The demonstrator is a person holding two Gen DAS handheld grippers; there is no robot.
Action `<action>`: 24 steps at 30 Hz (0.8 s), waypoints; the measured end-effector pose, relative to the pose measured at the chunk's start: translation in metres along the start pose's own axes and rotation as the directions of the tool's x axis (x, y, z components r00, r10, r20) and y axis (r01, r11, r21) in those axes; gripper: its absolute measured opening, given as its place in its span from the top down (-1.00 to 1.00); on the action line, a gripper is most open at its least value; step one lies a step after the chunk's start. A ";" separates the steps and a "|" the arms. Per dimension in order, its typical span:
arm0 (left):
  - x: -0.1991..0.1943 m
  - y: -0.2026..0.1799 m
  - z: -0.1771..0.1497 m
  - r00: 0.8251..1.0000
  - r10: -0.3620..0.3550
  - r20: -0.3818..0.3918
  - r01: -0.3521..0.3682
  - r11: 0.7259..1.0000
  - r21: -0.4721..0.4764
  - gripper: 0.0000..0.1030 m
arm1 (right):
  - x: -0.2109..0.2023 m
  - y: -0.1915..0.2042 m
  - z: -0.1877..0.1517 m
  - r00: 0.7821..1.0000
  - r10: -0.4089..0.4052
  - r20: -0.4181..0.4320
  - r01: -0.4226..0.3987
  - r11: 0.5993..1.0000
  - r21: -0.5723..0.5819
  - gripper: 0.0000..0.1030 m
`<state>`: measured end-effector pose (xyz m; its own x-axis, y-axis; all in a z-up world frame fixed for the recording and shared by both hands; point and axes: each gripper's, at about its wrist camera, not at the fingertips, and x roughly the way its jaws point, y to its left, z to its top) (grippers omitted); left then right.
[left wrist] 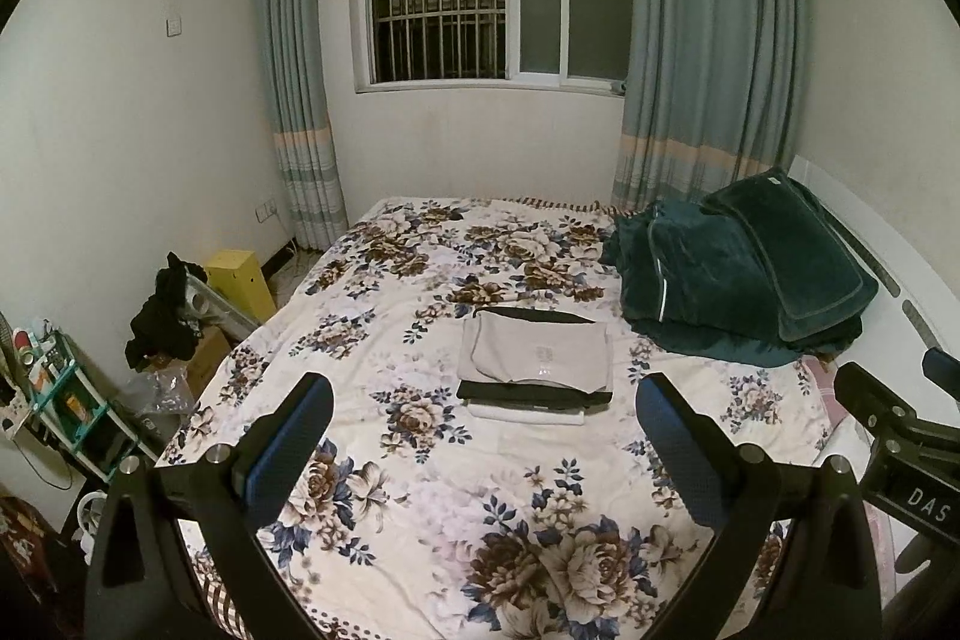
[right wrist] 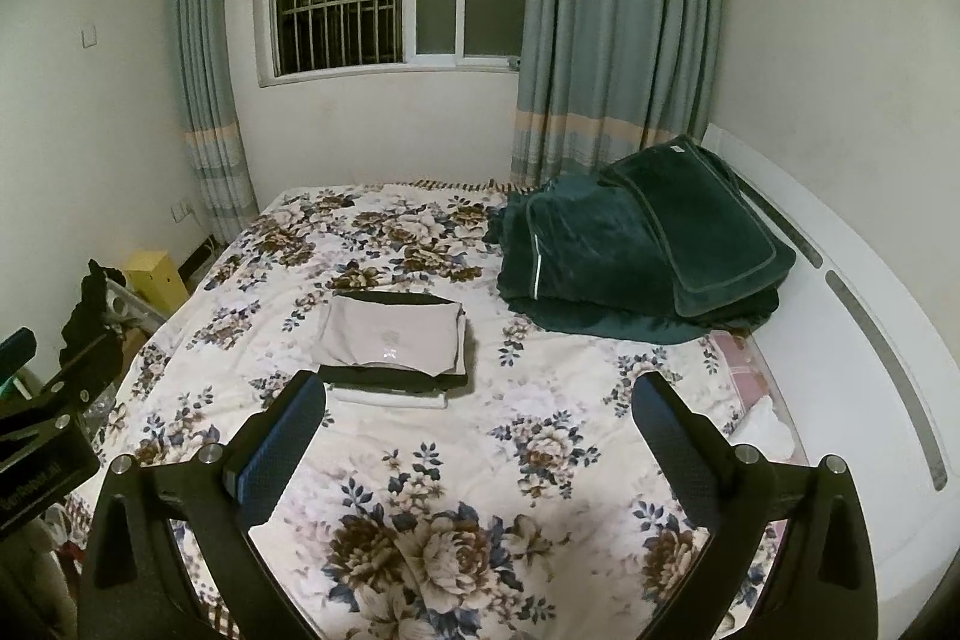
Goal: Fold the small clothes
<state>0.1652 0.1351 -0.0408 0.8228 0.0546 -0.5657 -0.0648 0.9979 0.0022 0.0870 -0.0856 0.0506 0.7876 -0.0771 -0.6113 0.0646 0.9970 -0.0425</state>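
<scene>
A stack of folded small clothes [left wrist: 536,361] lies in the middle of the bed, a grey piece on top, a black one under it and a white one at the bottom; it also shows in the right wrist view [right wrist: 393,343]. My left gripper [left wrist: 485,400] is open and empty, held above the bed in front of the stack. My right gripper [right wrist: 480,400] is open and empty, held above the bed to the right of the stack. Part of the right gripper's body [left wrist: 900,436] shows at the left view's right edge.
The flowered bedspread [left wrist: 480,508] covers the bed. A dark green folded blanket and pillow [left wrist: 744,274] lie at the bed's far right by the white headboard [right wrist: 852,316]. A yellow box [left wrist: 243,280], black clothes [left wrist: 165,316] and a small shelf [left wrist: 66,400] stand left of the bed.
</scene>
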 end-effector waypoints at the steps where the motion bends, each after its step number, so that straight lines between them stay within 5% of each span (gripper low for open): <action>1: 0.000 0.000 0.000 1.000 0.000 -0.001 0.000 1.000 0.001 -1.00 | -0.001 0.000 -0.001 1.000 0.000 -0.001 0.000 1.000 0.001 -1.00; 24: -0.011 -0.001 0.009 1.000 -0.008 0.021 0.009 1.000 -0.008 -1.00 | 0.000 0.005 0.000 1.000 0.008 0.006 -0.008 1.000 -0.006 -1.00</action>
<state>0.1607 0.1334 -0.0272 0.8353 0.0470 -0.5478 -0.0623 0.9980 -0.0093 0.0873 -0.0806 0.0499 0.7919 -0.0690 -0.6067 0.0548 0.9976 -0.0419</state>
